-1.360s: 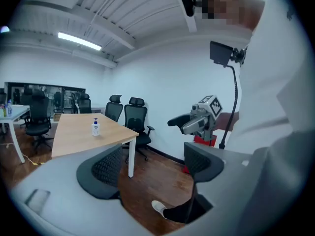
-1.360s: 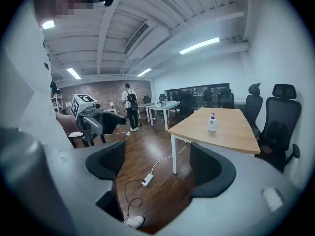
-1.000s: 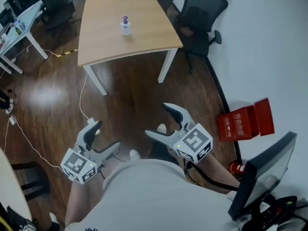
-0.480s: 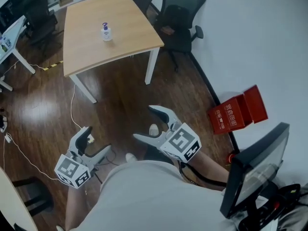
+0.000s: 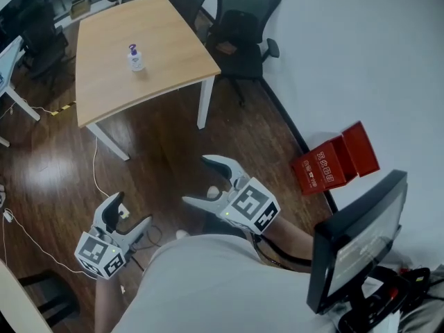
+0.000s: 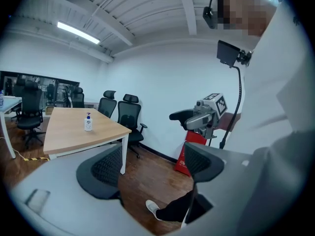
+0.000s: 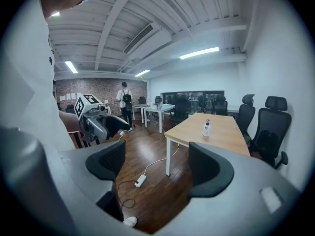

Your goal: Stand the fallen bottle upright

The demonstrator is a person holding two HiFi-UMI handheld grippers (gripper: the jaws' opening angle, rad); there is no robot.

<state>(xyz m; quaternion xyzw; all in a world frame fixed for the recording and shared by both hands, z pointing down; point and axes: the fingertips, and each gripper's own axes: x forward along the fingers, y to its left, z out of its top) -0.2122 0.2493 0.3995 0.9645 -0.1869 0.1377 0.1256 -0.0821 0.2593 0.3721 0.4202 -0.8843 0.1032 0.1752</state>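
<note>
A small clear pump bottle [image 5: 134,57] with a purple top stands upright on the wooden table [image 5: 166,40], far from both grippers. It also shows as the bottle [image 6: 88,122] in the left gripper view and the bottle [image 7: 207,128] in the right gripper view. My left gripper [image 5: 130,215] is low at the left over the floor, jaws apart and empty. My right gripper [image 5: 209,182] is held near my body, open with nothing between its jaws. The right gripper [image 6: 178,116] appears in the left gripper view, and the left gripper [image 7: 125,122] in the right gripper view.
Black office chairs [image 5: 239,19] stand beside the table by the white wall. A red box [image 5: 333,161] sits on the dark wood floor at the right, next to a monitor [image 5: 354,238]. A white cable [image 5: 97,165] runs across the floor. Another person [image 7: 123,104] stands far back.
The head view has swung, so the table and bottle slid up and left in the picture. Both grippers stayed open and dropped slightly lower and left.
</note>
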